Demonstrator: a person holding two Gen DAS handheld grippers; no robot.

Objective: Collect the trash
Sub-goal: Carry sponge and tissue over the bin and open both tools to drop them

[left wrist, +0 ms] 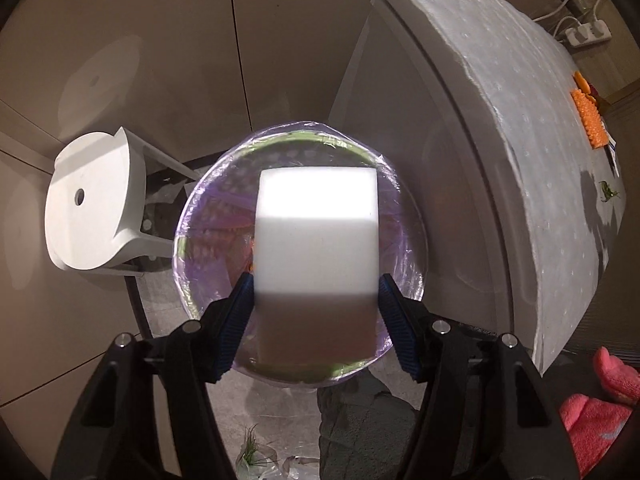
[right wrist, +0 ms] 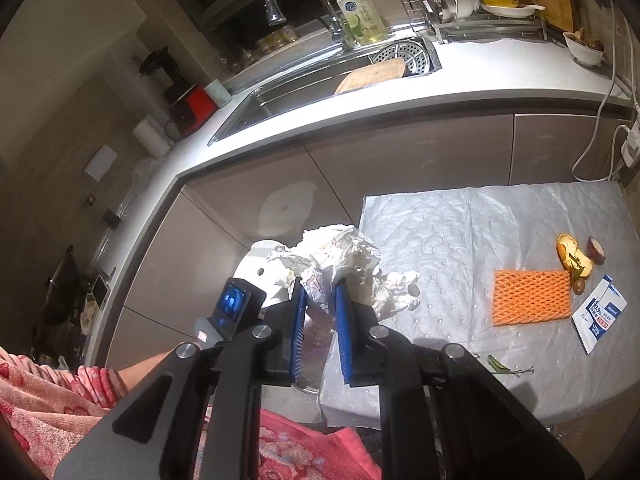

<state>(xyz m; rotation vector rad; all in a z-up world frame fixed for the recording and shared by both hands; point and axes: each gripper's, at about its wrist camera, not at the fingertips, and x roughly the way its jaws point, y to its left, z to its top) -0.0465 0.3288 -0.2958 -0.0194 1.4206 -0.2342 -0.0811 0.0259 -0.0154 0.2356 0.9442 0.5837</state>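
The table [right wrist: 500, 216], draped in a grey dimpled sheet, stands in front of the kitchen cabinets. Beside its edge, on the floor, is a round bin [left wrist: 396, 208] lined with a purplish bag; a white stool [left wrist: 92, 208] stands on the bin's far side from the table.

The left gripper [left wrist: 316, 292] points almost straight down over the bin. Its jaws stand fairly wide, their blue pads against both sides of a white block [left wrist: 318, 236], which hangs above the bin's mouth.

The right gripper [right wrist: 320, 312] angles downward at the table's near corner. Its jaws are nearly closed, pinching a wad of crumpled paper [right wrist: 344, 256] that bulges above the pads. A forearm in a pink sleeve [right wrist: 60, 392] shows low beside it.

On the table lie an orange foam net [right wrist: 532, 298], a white sachet [right wrist: 598, 314], fruit peel [right wrist: 572, 254] beyond the net and a green scrap [right wrist: 498, 364] near the front edge.
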